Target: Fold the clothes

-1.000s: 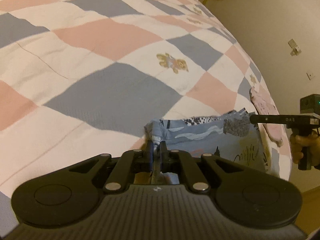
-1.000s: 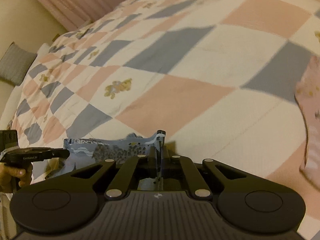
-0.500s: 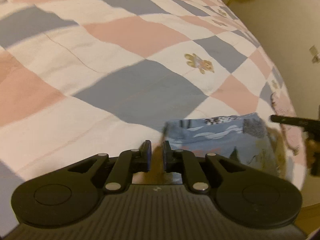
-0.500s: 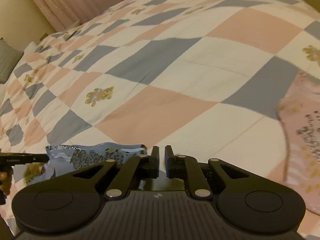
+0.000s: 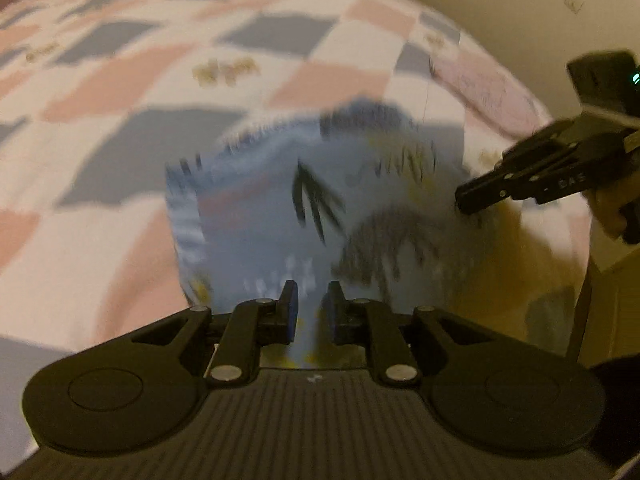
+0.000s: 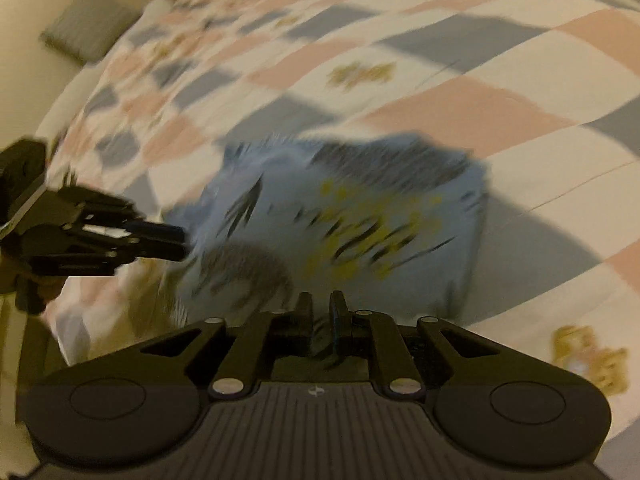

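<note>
A blue printed garment (image 5: 280, 220) lies folded on the checked quilt (image 5: 120, 92) near the bed's edge, and it is blurred by motion in both views. My left gripper (image 5: 312, 304) is open at the garment's near edge, with blue cloth showing through the gap. My right gripper (image 6: 321, 312) is open by a narrow gap over the garment (image 6: 360, 216) at its near edge. From the left wrist view, the right gripper (image 5: 466, 200) reaches the garment's right side. In the right wrist view, the left gripper (image 6: 180, 242) is at its left side.
A pink garment (image 5: 480, 84) lies on the quilt beyond the blue one, near the bed's right edge. A grey cushion (image 6: 84, 28) rests by the wall at the far left. The beige wall (image 5: 520, 20) and the bed's drop-off lie right of the garment.
Both grippers let go of the garment's far edge, which they had held shut a second ago. They have swung back to its near edge, and the garment now lies flat.
</note>
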### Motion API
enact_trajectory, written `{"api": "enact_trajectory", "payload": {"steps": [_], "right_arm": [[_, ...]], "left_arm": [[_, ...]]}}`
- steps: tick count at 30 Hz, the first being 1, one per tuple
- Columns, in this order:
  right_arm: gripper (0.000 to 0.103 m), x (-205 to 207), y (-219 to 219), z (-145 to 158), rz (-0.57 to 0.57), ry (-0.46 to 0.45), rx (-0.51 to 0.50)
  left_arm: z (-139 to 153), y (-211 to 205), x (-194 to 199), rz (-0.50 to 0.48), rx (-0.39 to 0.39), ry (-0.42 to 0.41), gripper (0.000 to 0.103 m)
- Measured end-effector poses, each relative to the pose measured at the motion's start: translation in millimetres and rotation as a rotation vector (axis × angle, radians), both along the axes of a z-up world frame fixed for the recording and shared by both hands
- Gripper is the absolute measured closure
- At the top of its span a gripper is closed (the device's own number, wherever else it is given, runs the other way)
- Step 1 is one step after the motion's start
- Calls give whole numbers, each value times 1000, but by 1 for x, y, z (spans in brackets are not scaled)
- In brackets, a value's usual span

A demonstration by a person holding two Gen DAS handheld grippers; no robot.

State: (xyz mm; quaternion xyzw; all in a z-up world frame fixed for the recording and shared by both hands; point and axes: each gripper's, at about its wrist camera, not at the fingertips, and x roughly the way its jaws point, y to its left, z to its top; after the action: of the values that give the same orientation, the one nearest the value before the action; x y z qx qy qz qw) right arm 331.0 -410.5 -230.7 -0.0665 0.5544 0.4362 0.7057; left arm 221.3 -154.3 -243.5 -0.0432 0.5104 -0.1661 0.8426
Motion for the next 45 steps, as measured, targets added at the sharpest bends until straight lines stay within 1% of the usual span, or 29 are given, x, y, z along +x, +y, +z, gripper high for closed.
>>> {"api": "enact_trajectory", "payload": {"steps": [1,3,4,5,7,8,10,11,12,14,15,16,19,20,21,22,23,24,25,27,28,31,34,38,40,41,42,43,45], "right_arm": [[87,-2,0,-5,7,-2,-21],[89,4,-14,-11,-37,-10,-63],[89,4,-20,-8,-51,-12,-65],[88,5,-26,-5,-64,-14,-66],[82,5,-39,0,-92,-18,-69],[82,5,-45,3,-106,-20,-71],[81,5,-58,9,-133,-24,-74],[80,6,-64,12,-147,-26,-75],[75,6,-70,14,-161,-28,-77],[64,4,-75,12,-181,-8,-68],[60,2,-74,8,-189,10,-60],[60,0,-73,4,-197,28,-52],[60,-5,-71,-7,-221,83,-29],[62,-7,-70,-11,-229,101,-21],[66,-9,-69,-15,-236,119,-13],[79,-10,-69,-18,-242,134,-7],[97,-9,-69,-17,-240,133,-8],[99,-8,-70,-16,-238,133,-10],[100,-7,-71,-15,-234,128,-13],[103,-6,-74,-7,-212,73,-30],[103,-4,-79,-6,-231,57,-45],[103,9,-100,-9,-326,79,-66],[101,6,-99,-2,-269,74,-33],[68,-7,-83,-3,-208,89,8],[68,-8,-79,-11,-220,115,24],[69,-7,-78,-15,-230,132,36],[87,-6,-80,-18,-235,146,40],[102,-4,-81,-21,-240,160,43],[103,-2,-84,-20,-221,150,26]], "left_arm": [[-9,2,-3,9,21,17,90],[-21,16,-8,51,38,42,94],[-21,23,-10,66,46,41,99],[-22,29,-12,81,55,41,99],[-18,37,-17,100,126,44,99],[-15,42,-20,114,141,42,96],[-5,46,-26,129,145,22,96],[1,44,-29,127,140,7,96],[5,42,-32,125,125,-4,95],[11,34,-36,120,93,-13,82],[12,29,-39,117,76,-11,78],[9,25,-40,125,63,6,74],[-3,14,-43,170,17,76,74],[-7,11,-44,189,7,93,74],[-12,8,-45,209,-2,110,74],[-15,6,-45,225,-9,121,74],[-19,5,-45,240,-15,131,77],[-20,3,-45,233,-8,129,84],[-21,1,-44,225,-2,128,100],[-21,-4,-44,190,33,113,100],[-21,-4,-44,188,33,111,101],[-19,-3,-45,183,36,107,101],[-17,-3,-46,178,38,103,102],[-14,-2,-48,193,17,107,102],[-14,-2,-46,198,19,114,102],[-14,-3,-45,195,26,115,102],[-14,-4,-44,191,33,116,102],[-14,-6,-43,185,41,117,102],[-15,-7,-42,173,59,118,102]]}}
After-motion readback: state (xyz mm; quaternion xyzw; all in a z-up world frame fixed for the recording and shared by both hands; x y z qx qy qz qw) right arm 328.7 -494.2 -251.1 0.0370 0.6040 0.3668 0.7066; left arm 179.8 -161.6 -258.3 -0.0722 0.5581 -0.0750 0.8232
